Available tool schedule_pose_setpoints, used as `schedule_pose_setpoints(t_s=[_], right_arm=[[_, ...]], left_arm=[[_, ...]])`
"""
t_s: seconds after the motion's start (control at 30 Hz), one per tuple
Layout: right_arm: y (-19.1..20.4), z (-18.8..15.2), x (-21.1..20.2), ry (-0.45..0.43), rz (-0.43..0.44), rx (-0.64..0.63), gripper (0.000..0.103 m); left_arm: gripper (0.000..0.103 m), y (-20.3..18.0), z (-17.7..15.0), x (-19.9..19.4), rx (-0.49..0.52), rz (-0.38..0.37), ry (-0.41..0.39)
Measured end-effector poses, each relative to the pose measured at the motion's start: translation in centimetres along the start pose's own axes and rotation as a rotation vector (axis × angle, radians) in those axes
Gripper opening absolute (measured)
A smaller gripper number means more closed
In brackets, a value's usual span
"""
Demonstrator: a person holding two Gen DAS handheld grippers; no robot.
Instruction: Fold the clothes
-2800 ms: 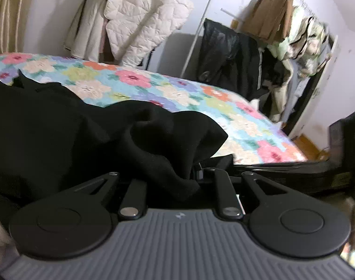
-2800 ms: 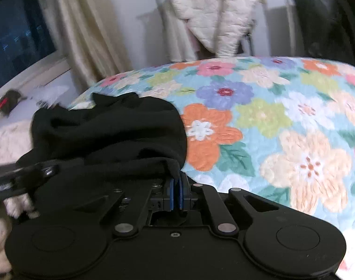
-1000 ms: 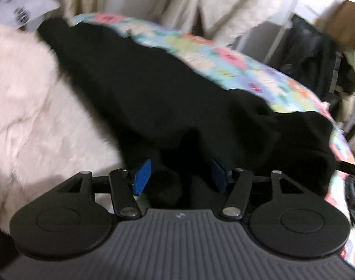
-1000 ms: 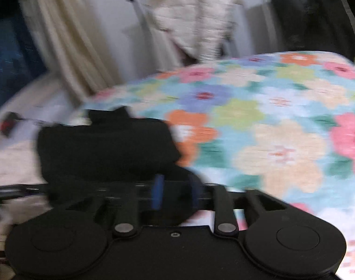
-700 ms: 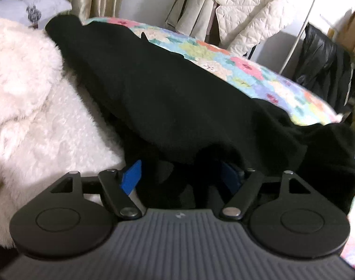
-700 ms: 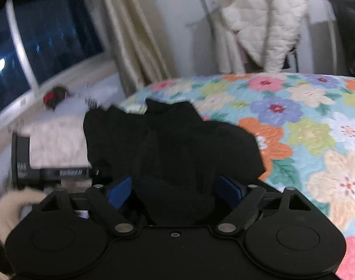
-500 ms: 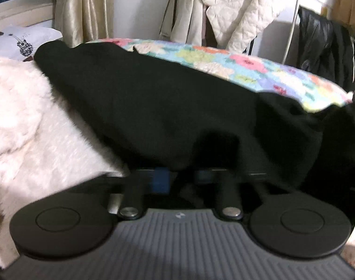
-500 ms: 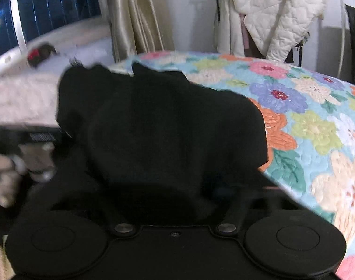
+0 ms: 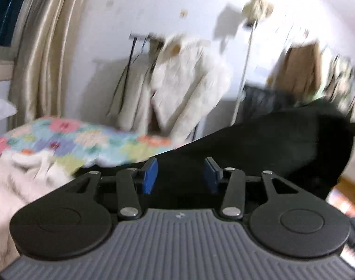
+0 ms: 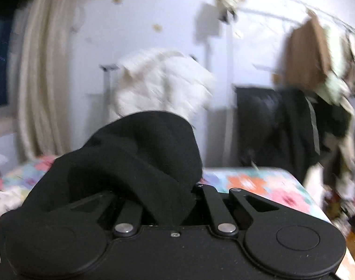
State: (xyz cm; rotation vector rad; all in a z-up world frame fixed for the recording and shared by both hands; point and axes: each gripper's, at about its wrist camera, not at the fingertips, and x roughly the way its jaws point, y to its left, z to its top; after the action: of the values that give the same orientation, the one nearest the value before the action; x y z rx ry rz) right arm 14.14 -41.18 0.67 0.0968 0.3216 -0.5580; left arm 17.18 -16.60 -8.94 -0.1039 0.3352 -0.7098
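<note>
Right gripper (image 10: 175,200) is clamping the black garment (image 10: 140,158) at lower centre, while left gripper (image 9: 180,175) is gaping, pads (image 9: 150,177) apart.

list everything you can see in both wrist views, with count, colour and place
black garment: 1, black, bunched over the right tool, stretching across to the left view
floral bedspread: 1, multicolour, on the bed
fluffy blanket: 1, cream, left bed edge
quilted jacket: 1, white, hanging on a rack
brown garment: 1, brown, hanging upper right
curtain: 1, beige, by the window
left tool: 1, blue pads, open
right tool: 1, black, shut on the cloth
</note>
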Motion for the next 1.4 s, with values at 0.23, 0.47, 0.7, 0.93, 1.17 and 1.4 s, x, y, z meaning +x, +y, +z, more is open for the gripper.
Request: schedule_pose_setpoints(t_s=[0.23, 0.47, 0.7, 0.93, 1.17, 1.4], right_arm=[[-5.0, -9.4, 0.7, 0.176, -0.027, 0.153, 0.007], [-5.6, -8.8, 1.0, 0.156, -0.018, 0.104, 0.007], [-5.9, -7.2, 3.9, 0.126, 0.008, 0.006, 0.008], [-10.3, -12.2, 6.0, 0.239, -0.113, 0.215, 0.048], [-10.9, -16.6, -0.2, 0.279, -0.013, 0.243, 0.059], [-9.9, -19.4, -0.5, 0.354, 0.194, 0.367, 0.080]], left_arm=[[0.045, 0.6, -6.5, 5.3, -0.168, -0.113, 0.290], [0.067, -3.2, -9.1, 6.1, 0.066, -0.182, 0.357], [0.070, -7.1, -12.1, 7.4, 0.291, -0.087, 0.365], [0.079, -7.9, -11.4, 8.1, 0.316, 0.004, 0.324], [0.086, -8.0, -11.0, 8.2, 0.384, 0.019, 0.313], [0.098, -11.9, -13.9, 8.3, 0.620, -0.063, 0.251]])
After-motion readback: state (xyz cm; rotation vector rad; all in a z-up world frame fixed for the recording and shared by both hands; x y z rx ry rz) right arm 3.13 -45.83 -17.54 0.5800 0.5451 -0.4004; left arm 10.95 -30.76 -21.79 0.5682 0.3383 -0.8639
